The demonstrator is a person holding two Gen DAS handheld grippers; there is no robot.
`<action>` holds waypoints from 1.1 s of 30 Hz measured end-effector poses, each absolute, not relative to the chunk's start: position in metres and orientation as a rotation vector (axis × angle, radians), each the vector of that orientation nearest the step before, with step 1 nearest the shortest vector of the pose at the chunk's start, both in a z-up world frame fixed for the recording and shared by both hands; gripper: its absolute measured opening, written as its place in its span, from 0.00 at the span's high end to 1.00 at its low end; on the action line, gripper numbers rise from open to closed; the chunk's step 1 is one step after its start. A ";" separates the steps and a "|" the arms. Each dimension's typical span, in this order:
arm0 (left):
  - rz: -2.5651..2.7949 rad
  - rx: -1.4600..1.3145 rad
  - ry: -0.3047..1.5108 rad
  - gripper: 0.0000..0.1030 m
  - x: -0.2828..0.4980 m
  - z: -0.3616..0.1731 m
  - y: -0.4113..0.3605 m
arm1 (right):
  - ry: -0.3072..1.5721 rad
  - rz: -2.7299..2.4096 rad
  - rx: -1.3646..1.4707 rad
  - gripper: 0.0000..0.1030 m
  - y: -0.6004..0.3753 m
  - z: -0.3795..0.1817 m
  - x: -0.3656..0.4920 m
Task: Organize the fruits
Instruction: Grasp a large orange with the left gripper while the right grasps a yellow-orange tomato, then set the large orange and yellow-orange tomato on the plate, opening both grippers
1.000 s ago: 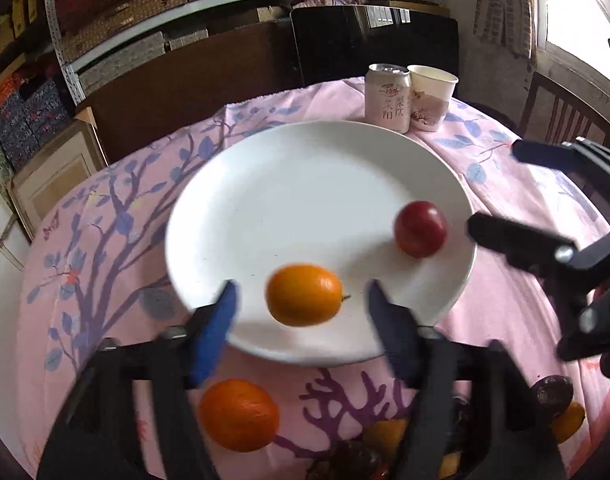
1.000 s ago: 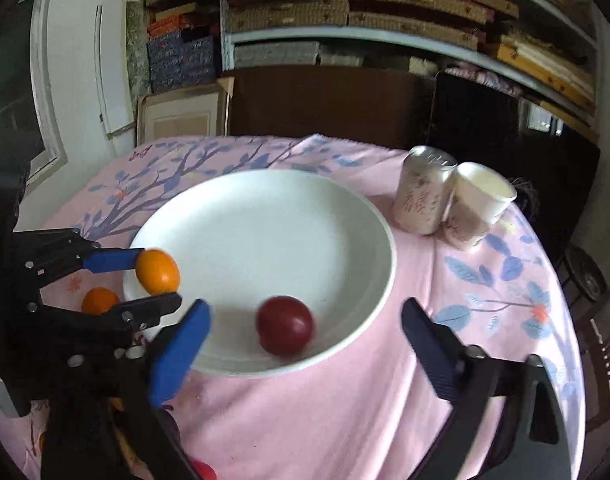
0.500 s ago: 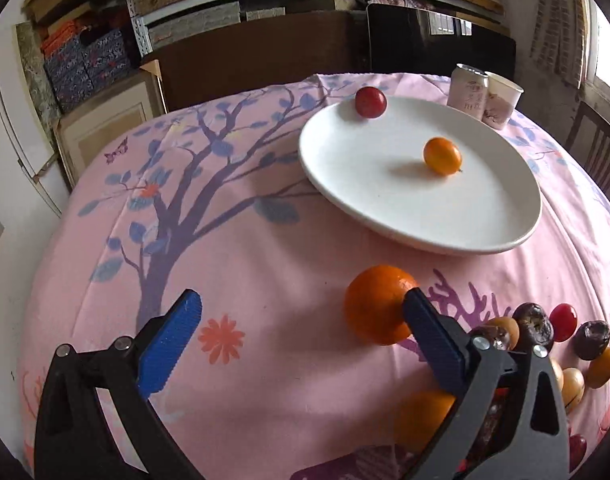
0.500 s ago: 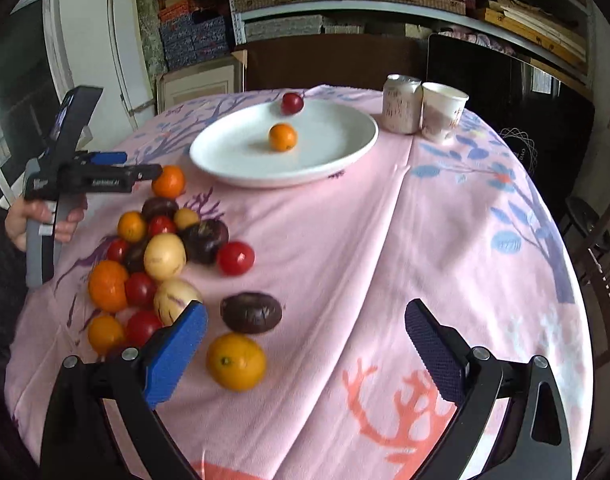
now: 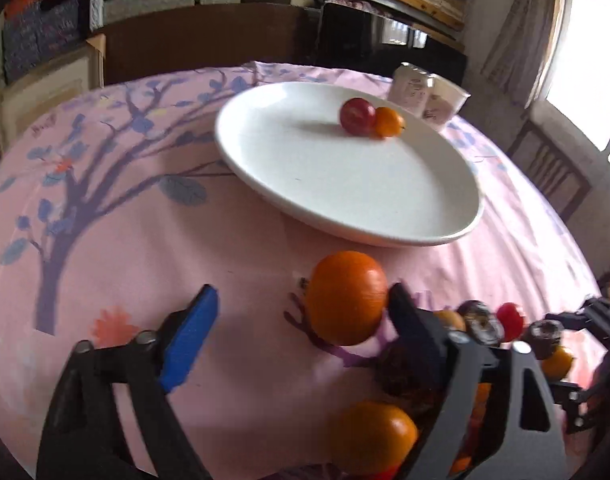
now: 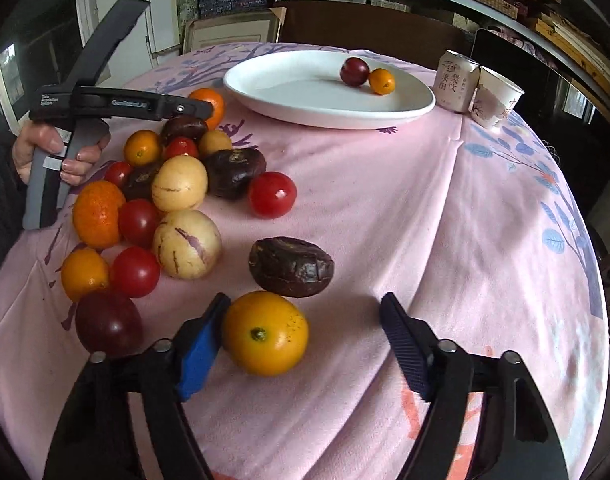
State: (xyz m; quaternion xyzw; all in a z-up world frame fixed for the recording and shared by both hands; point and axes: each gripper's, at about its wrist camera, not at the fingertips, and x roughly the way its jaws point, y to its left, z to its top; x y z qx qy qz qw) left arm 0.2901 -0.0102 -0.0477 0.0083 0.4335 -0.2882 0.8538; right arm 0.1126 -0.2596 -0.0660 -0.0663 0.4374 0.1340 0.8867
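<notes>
In the left wrist view a large orange [image 5: 347, 296] lies on the pink cloth between the closing jaws of my left gripper [image 5: 301, 320]. The right finger touches it and the blue left finger [image 5: 189, 336] stands apart. In the right wrist view my right gripper [image 6: 305, 336] is closing around a yellow-orange citrus [image 6: 265, 332]. Its blue left finger [image 6: 201, 344] is at the fruit, the right one apart. The white plate [image 5: 325, 176] holds a red plum [image 5: 357, 116] and a small orange [image 5: 389, 122] side by side.
A heap of mixed fruit [image 6: 177, 184] covers the left of the table, with a dark wrinkled fruit [image 6: 291, 266] just beyond the citrus. A can [image 6: 455, 80] and paper cup [image 6: 495, 98] stand behind the plate [image 6: 305, 96]. A hand [image 6: 57, 148] holds the left gripper.
Both grippers pulled back from the plate and dropped to the fruit heap. Their jaws have narrowed, the left around the large orange, the right around the yellow-orange citrus. Plum and small orange stayed on the plate.
</notes>
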 end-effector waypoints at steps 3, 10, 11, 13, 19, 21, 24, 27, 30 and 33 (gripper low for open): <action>-0.665 0.035 0.895 0.62 0.281 -0.044 -0.020 | 0.921 0.245 -0.101 0.64 -0.257 -0.063 0.110; -0.602 0.105 0.817 0.63 0.263 -0.013 -0.021 | 0.881 0.202 -0.127 0.64 -0.263 -0.037 0.104; -0.603 0.111 0.792 0.63 0.259 -0.005 -0.020 | 0.865 0.192 -0.141 0.64 -0.264 -0.030 0.103; -0.617 0.106 0.764 0.63 0.254 0.009 -0.021 | 0.824 0.175 -0.170 0.64 -0.265 -0.012 0.104; -0.547 0.108 0.682 0.62 0.275 0.028 -0.042 | 0.674 0.176 -0.121 0.64 -0.274 0.029 0.156; -0.508 0.102 0.678 0.62 0.290 0.024 -0.052 | 0.662 0.207 -0.056 0.64 -0.278 0.030 0.182; -0.463 0.133 0.715 0.62 0.307 0.014 -0.068 | 0.630 0.226 -0.069 0.64 -0.274 0.025 0.218; -0.442 0.153 0.730 0.63 0.317 0.008 -0.078 | 0.663 0.233 -0.030 0.64 -0.273 0.012 0.253; -0.458 0.151 0.717 0.63 0.321 0.008 -0.083 | 0.693 0.242 -0.009 0.64 -0.269 -0.001 0.272; -0.455 0.177 0.734 0.63 0.321 0.002 -0.084 | 0.720 0.234 -0.030 0.64 -0.266 -0.011 0.277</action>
